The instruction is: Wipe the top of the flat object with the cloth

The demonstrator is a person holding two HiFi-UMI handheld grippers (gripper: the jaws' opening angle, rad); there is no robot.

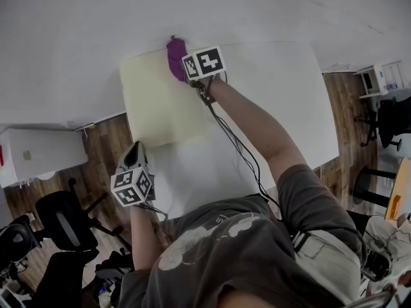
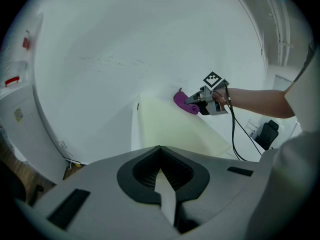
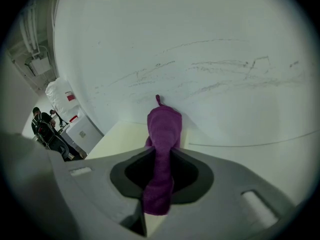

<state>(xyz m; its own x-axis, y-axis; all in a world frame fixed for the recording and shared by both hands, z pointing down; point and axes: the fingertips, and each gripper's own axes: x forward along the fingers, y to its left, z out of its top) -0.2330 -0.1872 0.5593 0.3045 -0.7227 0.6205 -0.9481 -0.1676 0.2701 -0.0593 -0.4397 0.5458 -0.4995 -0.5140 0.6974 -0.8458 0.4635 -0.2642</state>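
Note:
A pale yellow flat board (image 1: 160,104) lies on the left part of the white table (image 1: 276,95). At the board's far edge, against the wall, my right gripper (image 1: 180,67) is shut on a purple cloth (image 1: 175,54) that presses on the board's top. The right gripper view has the cloth (image 3: 162,134) running out between the jaws onto the board (image 3: 122,138). My left gripper (image 1: 134,154) hovers at the table's near left edge, short of the board, shut on nothing. From the left gripper view, the board (image 2: 170,129), cloth (image 2: 183,102) and right gripper (image 2: 196,102) lie ahead.
A black cable (image 1: 237,149) trails from the right gripper across the table. A white cabinet (image 1: 38,153) and black office chairs (image 1: 64,223) stand on the wooden floor to the left. A small white shelf unit (image 1: 376,79) stands at the right.

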